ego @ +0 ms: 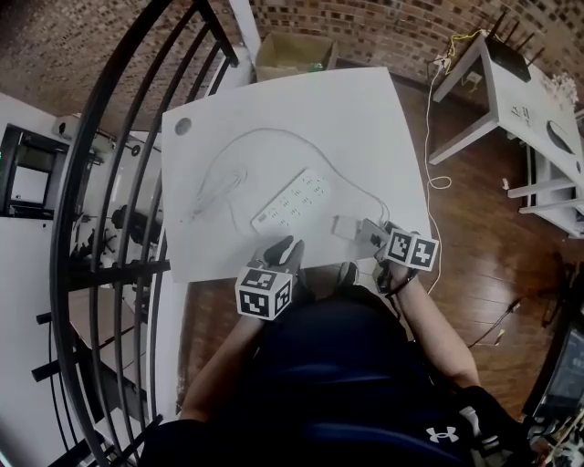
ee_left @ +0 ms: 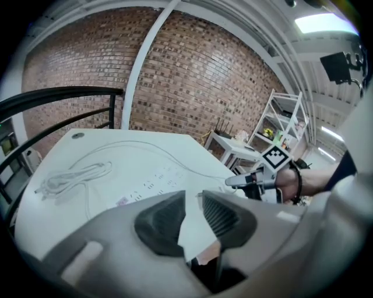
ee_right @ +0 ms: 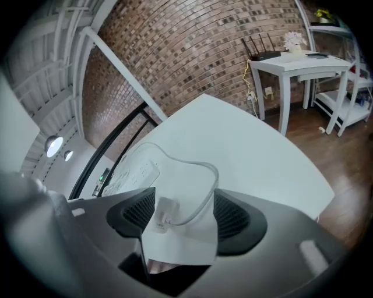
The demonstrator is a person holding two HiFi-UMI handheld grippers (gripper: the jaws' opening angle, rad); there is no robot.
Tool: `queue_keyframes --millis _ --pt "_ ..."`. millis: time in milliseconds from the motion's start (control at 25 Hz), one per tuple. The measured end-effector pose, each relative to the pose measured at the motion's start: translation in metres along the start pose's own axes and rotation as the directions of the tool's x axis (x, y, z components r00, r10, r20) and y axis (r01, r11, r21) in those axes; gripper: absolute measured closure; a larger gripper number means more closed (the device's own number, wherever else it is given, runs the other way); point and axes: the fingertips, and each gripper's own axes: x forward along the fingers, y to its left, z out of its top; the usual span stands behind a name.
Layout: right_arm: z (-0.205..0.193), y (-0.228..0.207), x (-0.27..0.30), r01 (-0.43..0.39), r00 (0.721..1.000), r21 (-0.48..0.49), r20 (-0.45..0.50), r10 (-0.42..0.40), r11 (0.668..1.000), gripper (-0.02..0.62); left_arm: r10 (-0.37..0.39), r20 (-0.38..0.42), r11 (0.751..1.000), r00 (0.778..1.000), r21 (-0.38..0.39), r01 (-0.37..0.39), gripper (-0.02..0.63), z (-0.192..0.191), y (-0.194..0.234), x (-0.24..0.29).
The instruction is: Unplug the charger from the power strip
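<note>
White tabletop (ego: 301,119) carries the charger (ee_right: 164,212) near its front right edge, lying flat and unplugged, just beside the power strip (ego: 292,201) but clear of its sockets. A thin cable (ee_right: 204,174) curves away from the charger. The right tongs (ee_right: 185,215) stand wide apart on either side of the charger, their pads off it. The left tongs (ee_left: 192,218) hover at the front edge, narrowly apart with nothing between them. Brick wall (ego: 365,18) and a black railing (ego: 109,182) stand beyond.
</note>
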Motion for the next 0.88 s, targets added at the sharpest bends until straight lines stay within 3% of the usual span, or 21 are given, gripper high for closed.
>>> queue_keyframes --millis 240,440,560,720,800,880 --pt "0.016 -0.014 -0.027 0.045 0.994 0.061 0.093 -0.051 0.997 0.291 -0.049 0.006 0.999 0.999 0.018 0.049 0.512 0.006 -0.004 0.003" --pt "0.040 -0.003 -0.051 0.019 0.985 0.086 0.170 -0.034 0.996 0.324 -0.069 0.034 0.998 0.997 0.012 0.068 0.512 0.010 -0.004 0.002" --pt "0.059 0.028 -0.062 -0.041 0.977 0.050 0.210 0.030 0.998 0.369 -0.073 0.066 0.997 0.995 -0.015 0.074 0.516 0.016 0.000 -0.006" --pt "0.077 0.094 -0.072 -0.155 0.962 -0.062 0.218 0.165 0.986 0.460 -0.091 0.164 0.992 0.982 -0.073 0.104 0.523 0.044 -0.001 -0.033" --pt "0.081 0.128 -0.079 -0.211 0.947 -0.132 0.220 0.236 0.968 0.560 -0.097 0.210 0.992 0.973 -0.060 0.112 0.523 0.061 -0.004 -0.045" --pt "0.082 0.164 -0.089 -0.272 0.922 -0.225 0.217 0.321 0.936 0.583 -0.109 0.250 0.993 0.962 -0.024 0.118 0.523 0.075 -0.009 -0.057"
